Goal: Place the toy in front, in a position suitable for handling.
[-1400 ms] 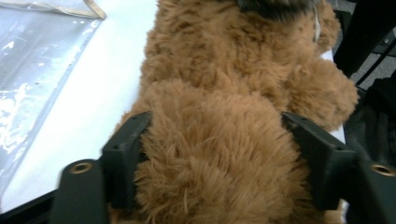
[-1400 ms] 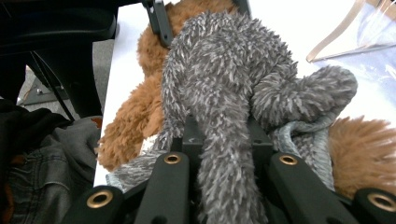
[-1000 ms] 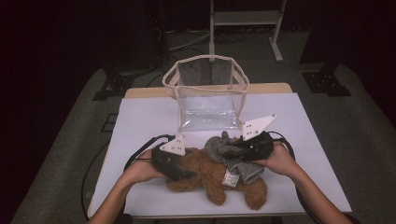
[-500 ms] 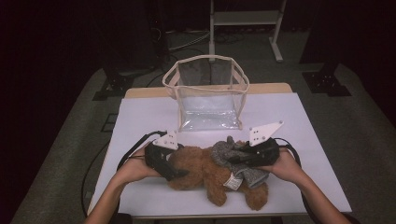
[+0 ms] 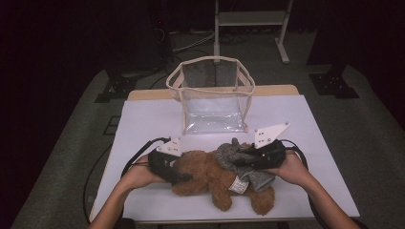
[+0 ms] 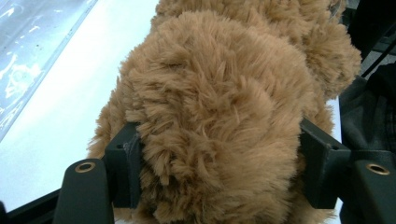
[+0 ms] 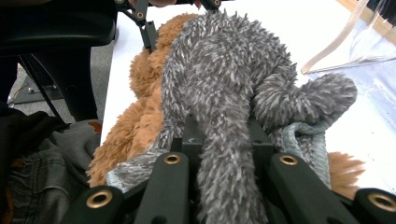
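Note:
A brown plush bear (image 5: pixel 205 177) lies on its side on the white table (image 5: pixel 143 124), near the front edge. A grey fuzzy garment (image 5: pixel 230 156) covers its middle. My left gripper (image 5: pixel 184 175) comes in from the left, and its jaws have just been closing. In the left gripper view they press into the bear's fur (image 6: pixel 219 107) on both sides of my left gripper (image 6: pixel 219 168). My right gripper (image 5: pixel 240 163) reaches in from the right. It is shut on a fold of the grey garment (image 7: pixel 224 84), pinched at my right gripper (image 7: pixel 225 140), with brown fur (image 7: pixel 140 121) beside it.
A clear plastic bag (image 5: pixel 215 102) with a beige rim stands open at the back middle of the table. Cables trail from both grippers over the table's sides. A white tag (image 5: pixel 237 185) hangs from the plush. A metal stand (image 5: pixel 248 19) is on the dark floor behind.
The left gripper drew slightly left away from the bear, then came back against it. The right gripper with the grey garment shifted a little to the right.

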